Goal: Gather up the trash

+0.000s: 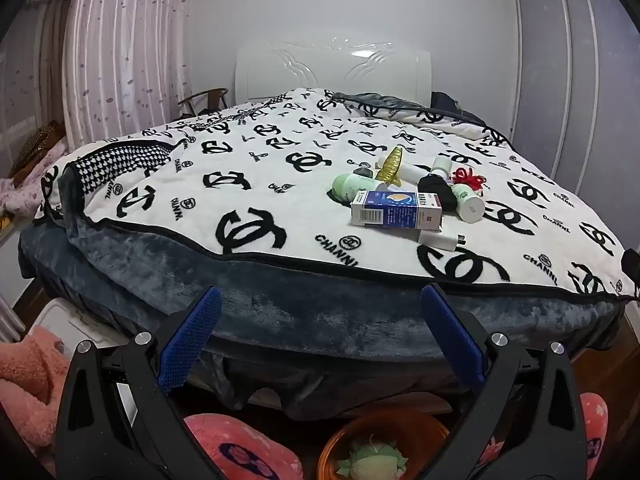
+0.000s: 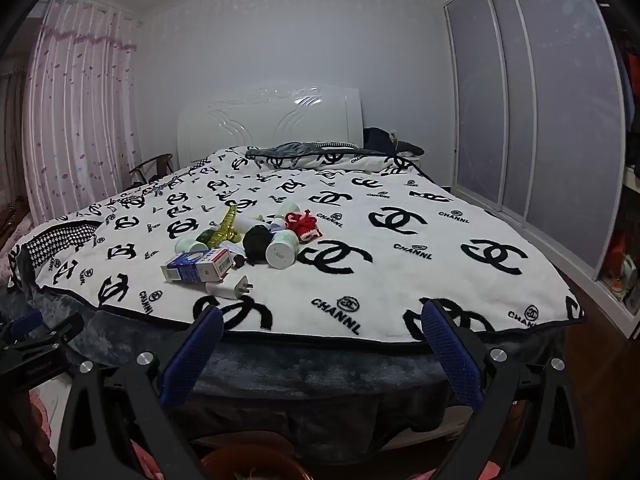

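A heap of small items lies on the white logo blanket (image 1: 280, 184) (image 2: 400, 272). It holds a blue and white box (image 1: 396, 210) (image 2: 198, 266), a white charger plug (image 1: 442, 239) (image 2: 230, 289), green and white bottles (image 1: 468, 202) (image 2: 282, 253), a gold wrapper (image 1: 390, 167) (image 2: 226, 226), a black bundle (image 1: 436, 192) (image 2: 256, 242) and a red knot (image 1: 468, 178) (image 2: 304, 225). My left gripper (image 1: 320, 312) is open and empty, short of the bed's foot edge. My right gripper (image 2: 322, 330) is open and empty at the same edge. The left gripper's tip shows in the right wrist view (image 2: 28, 332).
An orange bin (image 1: 384, 448) with crumpled trash stands on the floor below the left gripper; its rim shows in the right wrist view (image 2: 252, 466). Pink slippers (image 1: 240, 452) lie beside it. A headboard (image 1: 332, 68), curtains (image 1: 120, 48) and a sliding wardrobe (image 2: 540, 128) surround the bed.
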Tool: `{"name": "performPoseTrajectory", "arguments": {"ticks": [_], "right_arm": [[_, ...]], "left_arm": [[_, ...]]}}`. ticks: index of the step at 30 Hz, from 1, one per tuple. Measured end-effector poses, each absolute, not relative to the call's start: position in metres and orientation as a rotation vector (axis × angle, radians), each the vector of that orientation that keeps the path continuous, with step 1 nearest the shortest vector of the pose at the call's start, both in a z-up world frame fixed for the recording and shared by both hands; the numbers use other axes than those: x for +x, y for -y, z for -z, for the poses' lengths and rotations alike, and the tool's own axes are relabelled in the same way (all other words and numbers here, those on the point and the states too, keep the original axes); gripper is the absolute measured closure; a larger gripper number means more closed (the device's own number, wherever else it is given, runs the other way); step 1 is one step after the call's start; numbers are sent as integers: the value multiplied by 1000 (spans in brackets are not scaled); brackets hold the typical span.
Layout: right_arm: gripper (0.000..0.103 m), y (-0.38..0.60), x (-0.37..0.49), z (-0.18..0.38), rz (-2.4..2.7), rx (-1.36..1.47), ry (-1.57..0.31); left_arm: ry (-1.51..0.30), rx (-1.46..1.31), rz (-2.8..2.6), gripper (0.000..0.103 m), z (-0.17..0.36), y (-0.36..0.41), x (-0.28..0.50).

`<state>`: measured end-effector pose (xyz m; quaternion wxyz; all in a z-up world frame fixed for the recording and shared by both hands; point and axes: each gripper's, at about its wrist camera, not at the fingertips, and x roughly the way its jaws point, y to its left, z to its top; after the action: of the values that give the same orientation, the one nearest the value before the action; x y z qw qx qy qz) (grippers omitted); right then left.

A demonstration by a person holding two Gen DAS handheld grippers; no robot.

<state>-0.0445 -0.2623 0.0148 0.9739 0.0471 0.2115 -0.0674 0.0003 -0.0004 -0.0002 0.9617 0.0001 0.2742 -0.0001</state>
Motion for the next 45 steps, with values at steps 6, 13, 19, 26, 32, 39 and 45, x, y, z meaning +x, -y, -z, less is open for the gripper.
{"name": "performPoseTrajectory", "arguments": {"ticks": [6,13,19,26,32,39,45], "right_arm": [[5,263,-44,-15,135,96,-430],[5,263,-47,-15,137,93,-424],[5,263,-47,-14,140,90,-425],[5,263,-48,-15,137,93,-428],[5,262,-47,-15,139,92,-428],[5,264,-48,-14,137,98,-431],[5,263,-47,-13,139,97,-431]], "left_arm": [[-557,-6,11,6,0,1,0],[-557,-5,3,6,0,1,0],[-559,-12,4,6,0,0,0],[-556,-9,5,6,-1,1,-2],[-564,-17,7,6,4,-2,-3],[-564,-13,3,6,6,-2,-9],[-568,-16,11,6,4,1,-5]]}}
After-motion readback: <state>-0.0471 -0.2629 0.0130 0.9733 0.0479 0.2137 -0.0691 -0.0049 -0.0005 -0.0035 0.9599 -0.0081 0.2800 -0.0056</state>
